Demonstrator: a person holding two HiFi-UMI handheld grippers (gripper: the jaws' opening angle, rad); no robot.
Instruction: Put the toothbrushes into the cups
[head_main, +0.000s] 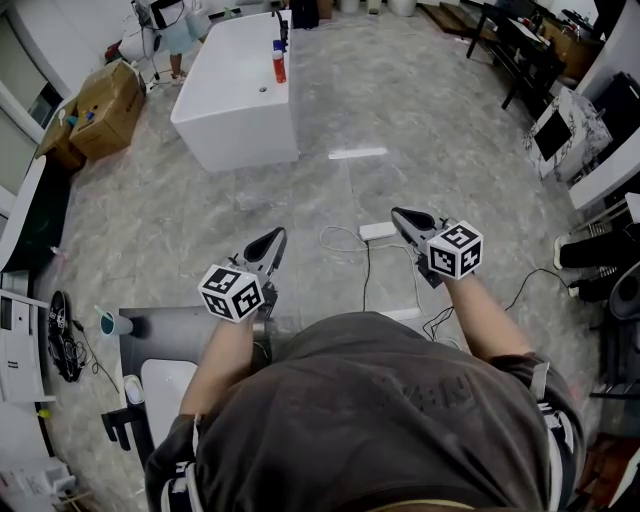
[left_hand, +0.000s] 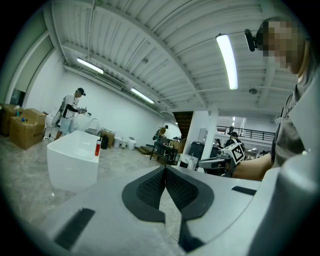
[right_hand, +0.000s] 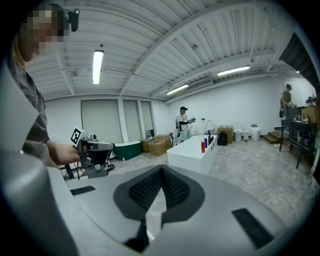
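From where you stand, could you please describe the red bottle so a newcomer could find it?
Look for the big white bathtub on the grey floor ahead. On its rim, near the black tap, stands a small upright bottle. It is the only red thing there, next to a blue neighbour.

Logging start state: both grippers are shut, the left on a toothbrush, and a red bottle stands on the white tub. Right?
No: the left gripper is shut on nothing; the left gripper view shows its pads meeting, no toothbrush between. The right gripper is shut too, and the red bottle stands on the white tub.
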